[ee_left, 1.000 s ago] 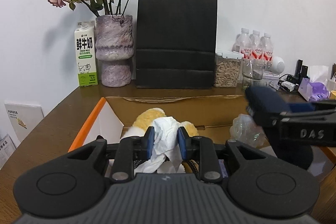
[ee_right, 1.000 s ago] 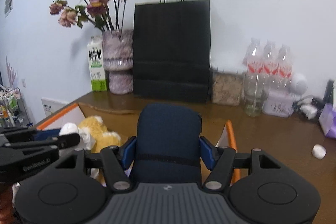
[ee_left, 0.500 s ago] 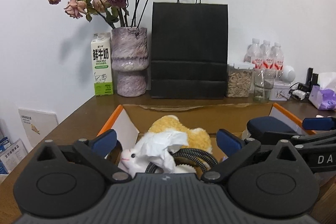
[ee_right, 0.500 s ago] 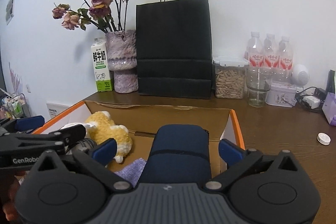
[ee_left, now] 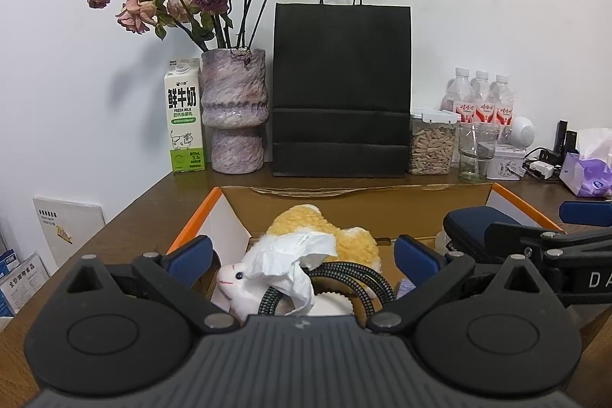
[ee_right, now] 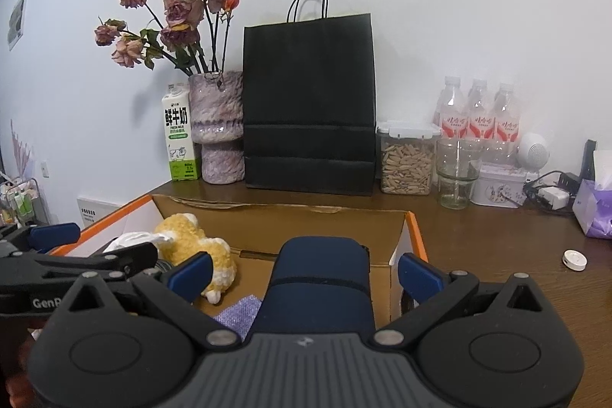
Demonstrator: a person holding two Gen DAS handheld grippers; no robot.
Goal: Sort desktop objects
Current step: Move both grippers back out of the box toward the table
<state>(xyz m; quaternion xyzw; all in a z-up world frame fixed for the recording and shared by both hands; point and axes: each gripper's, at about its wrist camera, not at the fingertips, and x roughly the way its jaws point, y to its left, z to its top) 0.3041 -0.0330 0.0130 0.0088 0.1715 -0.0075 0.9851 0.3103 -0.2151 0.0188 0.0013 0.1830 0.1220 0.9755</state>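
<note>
An open cardboard box with orange-edged flaps (ee_left: 382,201) (ee_right: 306,217) sits on the brown desk. In it lie a yellow plush toy (ee_left: 325,232) (ee_right: 191,243), a crumpled white tissue (ee_left: 290,255), a black braided cable (ee_left: 355,274) and a purple cloth (ee_right: 237,312). My left gripper (ee_left: 304,255) is open over the tissue, apart from it. My right gripper (ee_right: 306,270) is open; a dark blue case (ee_right: 317,289) lies between its spread fingers, untouched. The case also shows in the left wrist view (ee_left: 474,220).
Along the wall stand a milk carton (ee_left: 183,117), a vase of dried roses (ee_left: 233,109), a black paper bag (ee_left: 340,90), a seed jar (ee_left: 432,144), a glass (ee_left: 474,151), water bottles (ee_left: 478,98), a tissue pack (ee_left: 589,167). A small white cap (ee_right: 573,259) lies on the desk.
Both grippers have opened. The left one let go of the white tissue, now lying in the box. The right one let go of the dark blue case. Both pulled back slightly.
</note>
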